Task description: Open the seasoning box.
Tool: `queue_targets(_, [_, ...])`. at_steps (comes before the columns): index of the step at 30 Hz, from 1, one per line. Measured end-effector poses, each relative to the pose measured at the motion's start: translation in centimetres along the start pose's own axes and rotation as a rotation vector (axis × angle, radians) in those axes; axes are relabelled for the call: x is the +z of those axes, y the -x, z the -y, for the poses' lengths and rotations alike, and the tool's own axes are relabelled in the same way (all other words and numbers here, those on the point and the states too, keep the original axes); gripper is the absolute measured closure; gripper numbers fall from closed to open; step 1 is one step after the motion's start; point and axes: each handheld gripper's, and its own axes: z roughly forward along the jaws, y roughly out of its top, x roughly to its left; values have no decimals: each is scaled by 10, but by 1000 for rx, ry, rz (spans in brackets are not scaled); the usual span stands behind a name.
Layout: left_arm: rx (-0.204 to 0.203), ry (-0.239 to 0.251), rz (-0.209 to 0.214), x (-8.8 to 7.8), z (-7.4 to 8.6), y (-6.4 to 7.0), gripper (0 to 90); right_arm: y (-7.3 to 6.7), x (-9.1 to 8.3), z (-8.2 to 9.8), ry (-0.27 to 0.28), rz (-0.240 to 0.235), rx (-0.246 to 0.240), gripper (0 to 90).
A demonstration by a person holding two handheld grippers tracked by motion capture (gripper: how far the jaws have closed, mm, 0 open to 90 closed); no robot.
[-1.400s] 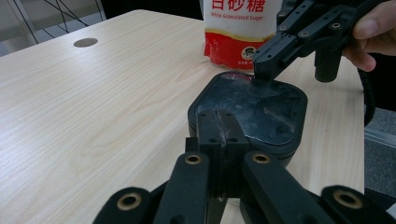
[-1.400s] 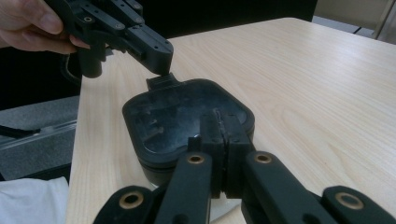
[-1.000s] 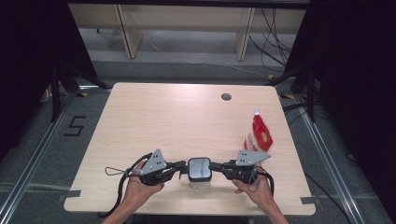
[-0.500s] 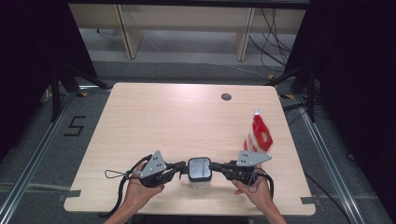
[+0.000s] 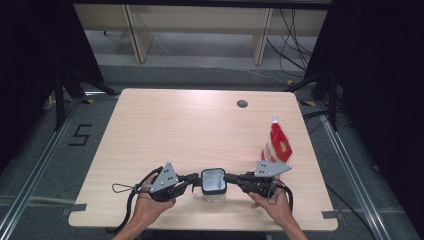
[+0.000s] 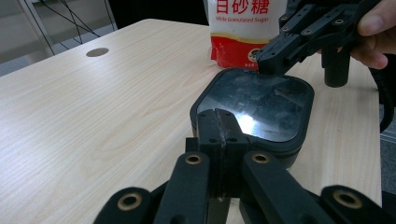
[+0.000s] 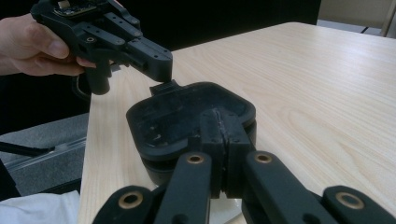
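Note:
A small clear container with a black square lid [image 5: 213, 181] stands near the table's front edge. My left gripper [image 5: 196, 179] lies level at its left, jaws shut together, tips resting on the lid's rim [image 6: 261, 105]. My right gripper [image 5: 230, 177] mirrors it from the right, also shut with its tips on the lid [image 7: 182, 116]. In the left gripper view my own closed tips [image 6: 218, 122] sit on the near rim and the right gripper [image 6: 271, 63] touches the far one. From the right gripper view, my tips [image 7: 222, 122] cover the near edge, and the left gripper [image 7: 159, 63] meets a tab opposite.
A red and white bag of granulated sugar [image 5: 277, 145] stands upright just behind the right gripper, close to the table's right edge. A round cable hole [image 5: 242, 103] lies at the back of the light wooden table [image 5: 165, 130]. Cables trail from both grippers towards the front edge.

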Motion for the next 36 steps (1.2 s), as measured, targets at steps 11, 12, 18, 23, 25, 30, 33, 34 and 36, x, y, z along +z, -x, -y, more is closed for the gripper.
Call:
queue_targets(11, [3,18,-9,0,2,2,896,1,-1,1,-9,-12,22,900])
queue_targets(12, [-6,18,-6,0,3,3,897,2,-1,2,7,-9,4,900])
queue_targets(18, [13,17,-13,-1,3,3,897,1,0,2,24,17,-2,900])
queue_targets(23, [19,13,-11,-1,2,3,897,3,0,3,26,1,1,900])
queue_targets(25, [13,13,-18,-1,3,4,897,2,-1,3,17,8,3,900])
queue_targets(30, [11,11,-19,-1,3,5,897,3,-1,5,37,-2,2,895])
queue_targets(33, [27,7,-19,-1,2,4,897,3,-2,5,23,-16,14,884])
queue_targets(34, [27,6,-19,-1,2,4,897,4,-2,5,24,-7,1,882])
queue_targets(36, [30,10,-25,-1,2,5,897,2,-2,4,16,-11,5,881])
